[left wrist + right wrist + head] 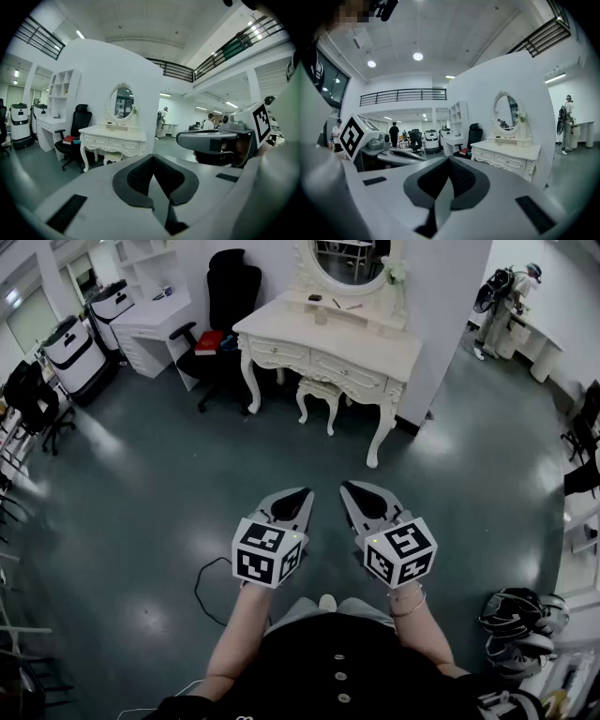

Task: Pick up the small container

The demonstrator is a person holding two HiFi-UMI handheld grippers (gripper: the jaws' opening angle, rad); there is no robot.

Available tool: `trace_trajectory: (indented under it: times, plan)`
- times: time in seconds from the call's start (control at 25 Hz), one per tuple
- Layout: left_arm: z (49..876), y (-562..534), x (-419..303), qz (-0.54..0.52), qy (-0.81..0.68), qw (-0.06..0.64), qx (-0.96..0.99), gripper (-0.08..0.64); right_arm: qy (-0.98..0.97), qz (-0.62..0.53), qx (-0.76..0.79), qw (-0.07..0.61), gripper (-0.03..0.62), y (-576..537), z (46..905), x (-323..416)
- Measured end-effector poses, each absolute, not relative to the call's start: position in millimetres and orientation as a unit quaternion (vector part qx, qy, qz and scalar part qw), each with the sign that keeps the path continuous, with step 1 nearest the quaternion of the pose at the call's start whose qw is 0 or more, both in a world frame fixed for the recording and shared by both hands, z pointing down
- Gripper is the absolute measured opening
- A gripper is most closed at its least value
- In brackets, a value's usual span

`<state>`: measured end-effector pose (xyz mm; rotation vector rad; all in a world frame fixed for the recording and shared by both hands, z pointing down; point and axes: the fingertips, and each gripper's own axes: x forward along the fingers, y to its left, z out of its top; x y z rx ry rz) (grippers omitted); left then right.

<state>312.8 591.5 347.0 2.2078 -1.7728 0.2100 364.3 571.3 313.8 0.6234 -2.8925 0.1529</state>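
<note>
A small pale container [322,315] stands on the top of a white dressing table [375,348] with an oval mirror, far ahead of me across the grey floor. Other small items lie near it on the tabletop. I hold both grippers low in front of my body, side by side, well short of the table. My left gripper [298,493] is shut, its dark pads [140,176] meeting with nothing between them. My right gripper [349,488] is also shut and empty, pads [461,180] closed. Both gripper views show the dressing table [112,138] [506,152] at a distance.
A cream stool [322,390] sits under the dressing table. A black office chair [225,296] with a red book [208,341] stands to its left, beside a white desk [155,324] and white machines [70,348]. A cable [202,582] lies on the floor. A person [511,296] stands far right.
</note>
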Motion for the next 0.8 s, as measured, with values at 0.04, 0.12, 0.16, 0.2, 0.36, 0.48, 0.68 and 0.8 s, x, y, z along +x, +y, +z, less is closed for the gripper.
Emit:
trace_trajectory:
  times: [0.04,0.12,0.16,0.2,0.36,0.48,0.68,0.8]
  plan:
    - [347,591,314,0.068,-0.616,0.151,0.77,0.012,-0.972,0.052,0.209,0.091,0.0,570,316,364]
    - [347,590,316,0.059,-0.613,0.15,0.774,0.012,-0.972,0.054,0.206,0.095,0.0,570,321,362]
    - [347,590,317,0.056,-0.611,0.148,0.775,0.012,-0.973,0.054,0.204,0.097,0.0,570,322,361]
    - [346,589,317,0.054,-0.611,0.147,0.776,0.012,-0.973,0.053,0.202,0.099,0.0,570,323,361]
    - [344,583,317,0.05,-0.614,0.144,0.775,0.012,-0.973,0.052,0.199,0.103,0.0,566,326,362]
    - [346,579,317,0.052,-0.615,0.142,0.774,0.011,-0.973,0.05,0.2,0.102,0.0,562,326,364]
    - [345,571,319,0.047,-0.618,0.142,0.772,0.012,-0.975,0.067,0.197,0.076,0.002,553,324,368]
    - [345,565,319,0.046,-0.618,0.14,0.772,0.012,-0.974,0.065,0.202,0.075,0.002,543,325,372]
